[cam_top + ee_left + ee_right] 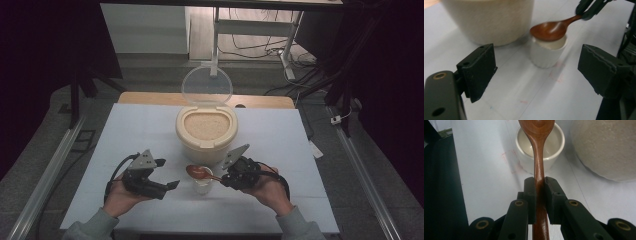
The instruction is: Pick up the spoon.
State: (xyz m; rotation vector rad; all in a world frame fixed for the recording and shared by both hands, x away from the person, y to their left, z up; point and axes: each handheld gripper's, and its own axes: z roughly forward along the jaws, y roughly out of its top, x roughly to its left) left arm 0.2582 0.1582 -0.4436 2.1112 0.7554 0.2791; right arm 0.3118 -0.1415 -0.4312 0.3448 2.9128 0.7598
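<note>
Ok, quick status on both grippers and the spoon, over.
Right gripper shut on spoon, bowl over small cup. Left gripper open, empty. Rice container just behind cup.

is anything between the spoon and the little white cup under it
Nothing visible. The spoon, clamped by its handle in the right tool, has its bowl right over the open mouth of the cup. The rice bin stands beside the cup, not over it, and the left tool is open, short of it.
</note>
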